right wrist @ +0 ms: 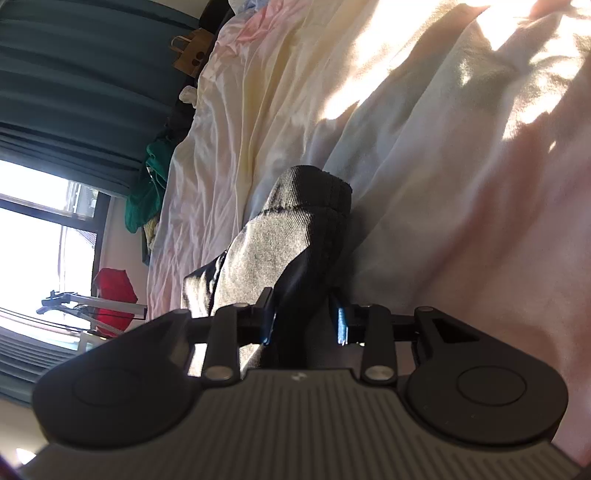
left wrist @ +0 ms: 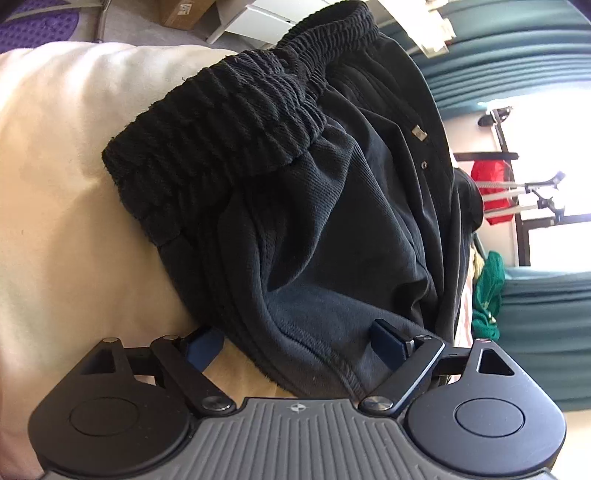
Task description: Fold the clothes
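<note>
1. I'm working with dark sweat shorts (left wrist: 332,229) lying on a pale, crumpled bed sheet (right wrist: 424,129); the ribbed elastic waistband (left wrist: 221,122) sits at the far end in the left wrist view, the stitched hem close to the camera

2. The left gripper (left wrist: 299,345) has its jaws standing wide apart; the hem edge lies between them, but neither blue pad looks pressed on cloth, so I'd call it not gripping

3. The right gripper (right wrist: 304,321) is part way apart with a fold of the same dark fabric (right wrist: 280,236) running up between the jaws; the pads look just clear of it, so loose rather than clamped, though the shadow makes it hard to be sure

4. My guess at the step: re-gripping after laying the shorts down, ready for the next fold

5. To do it well I'd bite both layers at the hem, not just the top one; keep both grippers level with each other so the fold line stays straight; lift just enough to clear the sheet without dragging it along

6. Containers: a brown paper bag (right wrist: 190,55) stands beyond the bed by the teal curtain (right wrist: 74,92); I can't tell what's inside; a cardboard box (left wrist: 184,13) shows at the top of the left view, contents hidden too
</note>
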Action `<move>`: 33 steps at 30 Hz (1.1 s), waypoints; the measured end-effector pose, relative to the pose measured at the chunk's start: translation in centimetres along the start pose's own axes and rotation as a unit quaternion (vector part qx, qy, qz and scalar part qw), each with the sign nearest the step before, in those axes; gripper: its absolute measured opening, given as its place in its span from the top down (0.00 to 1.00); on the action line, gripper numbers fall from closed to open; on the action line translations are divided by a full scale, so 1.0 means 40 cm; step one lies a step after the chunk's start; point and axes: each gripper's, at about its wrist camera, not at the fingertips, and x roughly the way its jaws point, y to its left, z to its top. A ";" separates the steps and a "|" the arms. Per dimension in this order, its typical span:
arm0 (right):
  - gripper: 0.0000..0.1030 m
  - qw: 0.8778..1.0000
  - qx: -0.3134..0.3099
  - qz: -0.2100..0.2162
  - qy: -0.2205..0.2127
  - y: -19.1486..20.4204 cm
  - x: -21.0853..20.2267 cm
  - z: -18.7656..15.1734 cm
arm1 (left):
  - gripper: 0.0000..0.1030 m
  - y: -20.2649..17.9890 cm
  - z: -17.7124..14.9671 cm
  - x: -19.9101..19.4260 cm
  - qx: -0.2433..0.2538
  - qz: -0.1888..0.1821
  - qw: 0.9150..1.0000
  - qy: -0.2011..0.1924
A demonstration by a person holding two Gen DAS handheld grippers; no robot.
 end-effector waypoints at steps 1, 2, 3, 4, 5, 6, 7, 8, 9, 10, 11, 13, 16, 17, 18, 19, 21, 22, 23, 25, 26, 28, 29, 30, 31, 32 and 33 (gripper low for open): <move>0.67 1.000 -0.005 0.003 -0.005 0.001 0.001 -0.003 | 0.37 0.001 0.003 0.005 -0.002 0.000 1.000 -0.008; 0.69 1.000 -0.011 0.001 -0.014 0.004 -0.001 -0.006 | 0.43 0.001 0.006 0.008 -0.003 0.001 1.000 -0.014; 0.81 0.999 -0.020 0.000 -0.026 0.010 -0.003 -0.009 | 0.57 0.002 0.009 0.009 -0.003 0.006 1.000 -0.017; 0.88 0.999 -0.025 0.001 -0.035 0.016 -0.005 -0.010 | 0.74 0.006 0.014 0.007 -0.005 0.008 1.000 -0.019; 0.91 0.999 -0.029 0.003 -0.042 0.022 -0.008 -0.010 | 0.82 0.010 0.018 0.001 -0.008 0.007 1.000 -0.020; 0.92 0.998 -0.032 0.005 -0.049 0.028 -0.010 -0.010 | 0.88 0.010 0.022 -0.008 -0.007 0.005 1.000 -0.021; 0.93 0.998 -0.035 0.005 -0.054 0.033 -0.012 -0.010 | 0.90 0.004 0.027 -0.022 0.005 -0.002 1.000 -0.026; 0.93 0.998 -0.038 0.005 -0.058 0.038 -0.015 -0.011 | 0.91 -0.003 0.032 -0.036 0.016 -0.008 0.999 -0.030; 0.93 0.997 -0.041 0.005 -0.063 0.043 -0.017 -0.011 | 0.91 -0.012 0.039 -0.054 0.031 -0.015 0.999 -0.038; 0.93 0.997 -0.035 0.011 -0.067 0.041 -0.021 -0.008 | 0.92 -0.029 0.046 -0.083 0.053 -0.023 0.997 -0.053; 0.93 0.997 -0.026 0.019 -0.072 0.037 -0.026 -0.005 | 0.92 -0.045 0.055 -0.114 0.074 -0.031 0.995 -0.066; 0.94 0.995 -0.017 0.037 -0.087 0.035 -0.042 0.001 | 0.93 -0.069 0.085 -0.179 0.092 -0.057 0.991 -0.079; 0.94 0.989 -0.038 0.077 -0.122 0.060 -0.082 0.005 | 0.93 -0.095 0.120 -0.246 0.098 -0.074 0.990 -0.069; 0.94 0.985 -0.051 0.088 -0.136 0.075 -0.095 0.003 | 0.93 -0.103 0.129 -0.264 0.101 -0.076 0.990 -0.064; 0.94 0.983 -0.055 0.097 -0.143 0.082 -0.107 0.003 | 0.93 -0.107 0.133 -0.276 0.105 -0.077 0.990 -0.061; 0.94 0.982 -0.056 0.105 -0.147 0.085 -0.117 0.003 | 0.93 -0.103 0.134 -0.291 0.109 -0.078 0.989 -0.061; 0.94 0.979 -0.057 0.120 -0.155 0.091 -0.138 0.004 | 0.93 -0.080 0.133 -0.309 0.104 -0.080 0.990 -0.059; 0.94 0.981 -0.046 0.114 -0.147 0.083 -0.140 0.004 | 0.93 -0.065 0.138 -0.311 0.099 -0.079 0.990 -0.056; 0.94 0.985 -0.031 0.103 -0.135 0.070 -0.139 0.003 | 0.93 -0.050 0.145 -0.311 0.093 -0.075 0.991 -0.052; 0.93 0.991 0.018 0.094 -0.094 0.032 -0.133 -0.001 | 0.93 -0.021 0.147 -0.312 0.080 -0.063 0.994 -0.045; 0.93 0.993 0.039 0.092 -0.069 0.014 -0.130 -0.004 | 0.93 -0.002 0.149 -0.312 0.073 -0.060 0.995 -0.042; 0.91 0.992 0.075 0.100 -0.029 -0.014 -0.122 -0.006 | 0.92 0.036 0.148 -0.311 0.060 -0.060 0.996 -0.041; 0.91 0.989 0.090 0.116 -0.019 -0.023 -0.118 -0.002 | 0.92 0.048 0.146 -0.303 0.056 -0.060 0.996 -0.044; 0.89 0.986 0.105 0.131 -0.009 -0.032 -0.114 0.001 | 0.92 0.053 0.144 -0.296 0.054 -0.061 0.995 -0.049; 0.87 0.982 0.120 0.147 0.001 -0.041 -0.111 0.005 | 0.92 0.055 0.141 -0.291 0.053 -0.061 0.995 -0.054; 0.85 0.979 0.132 0.154 0.006 -0.047 -0.107 0.009 | 0.92 0.055 0.137 -0.285 0.055 -0.058 0.995 -0.060; 0.74 0.978 0.139 0.156 0.008 -0.052 -0.103 0.013 | 0.92 0.049 0.129 -0.280 0.062 -0.051 0.994 -0.069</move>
